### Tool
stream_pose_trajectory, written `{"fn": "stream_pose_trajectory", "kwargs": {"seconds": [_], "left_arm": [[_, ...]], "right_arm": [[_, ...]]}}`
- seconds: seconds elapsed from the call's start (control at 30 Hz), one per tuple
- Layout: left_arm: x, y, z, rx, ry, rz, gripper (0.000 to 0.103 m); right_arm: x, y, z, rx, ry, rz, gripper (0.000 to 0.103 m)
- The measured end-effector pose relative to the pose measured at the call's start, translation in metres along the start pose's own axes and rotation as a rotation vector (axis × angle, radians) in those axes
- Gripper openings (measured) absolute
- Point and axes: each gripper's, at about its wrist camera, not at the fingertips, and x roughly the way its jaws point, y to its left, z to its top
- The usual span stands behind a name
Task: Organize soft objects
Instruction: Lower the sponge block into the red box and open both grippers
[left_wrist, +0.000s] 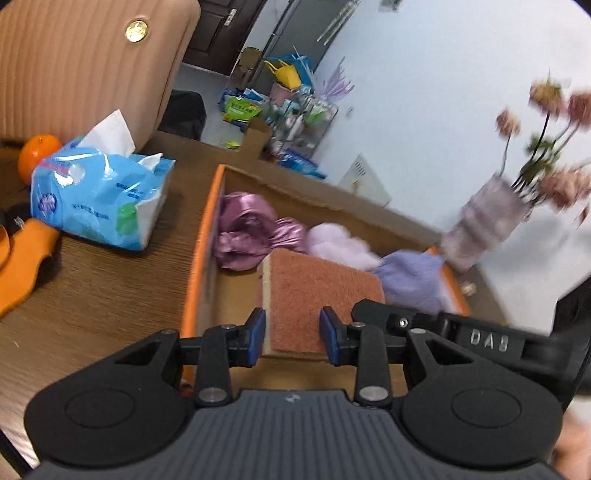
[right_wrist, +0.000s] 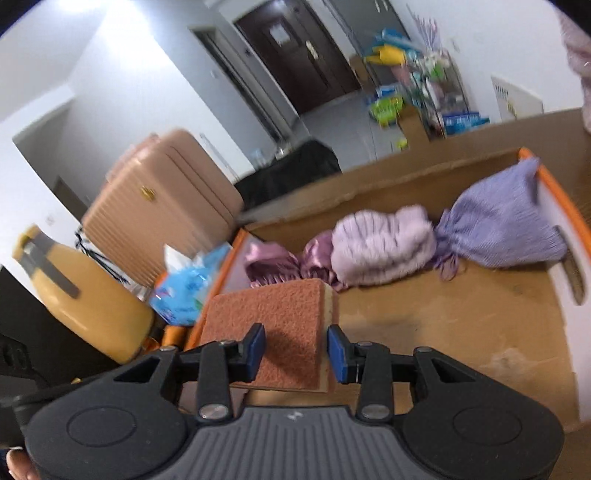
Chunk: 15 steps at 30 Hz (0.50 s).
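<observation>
Placing step: left gripper pinches sponge over box; right gripper spread alongside. Next: lower, release.

**What sits around my work**

On the wooden table I see a blue tissue pack, an orange just behind it, and a vase of pink flowers near the far edge. A ribbed tan suitcase stands beyond.
</observation>
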Motion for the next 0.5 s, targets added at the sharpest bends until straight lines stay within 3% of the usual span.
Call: {"fn": "stream_pose_trajectory", "kwargs": {"seconds": [0.17, 0.3, 0.4, 0.5], "left_arm": [[-0.002, -0.001, -0.014, 0.111, -0.007, 0.049, 0.043], [-0.012, 0.000, -0.013, 0.123, -0.019, 0.073, 0.048], [-0.028, 0.002, -0.008, 0.107, -0.040, 0.074, 0.051], [-0.055, -0.002, -0.003, 0.109, -0.100, 0.106, 0.064]], "right_arm": [[0.027, 0.010, -0.007, -0.058, 0.077, -0.045, 0.038], [0.039, 0.023, -0.015, -0.139, 0.143, -0.071, 0.040], [0.018, 0.029, -0.013, -0.174, 0.096, -0.075, 0.040], [-0.021, 0.031, -0.005, -0.199, 0.025, -0.084, 0.052]]}}
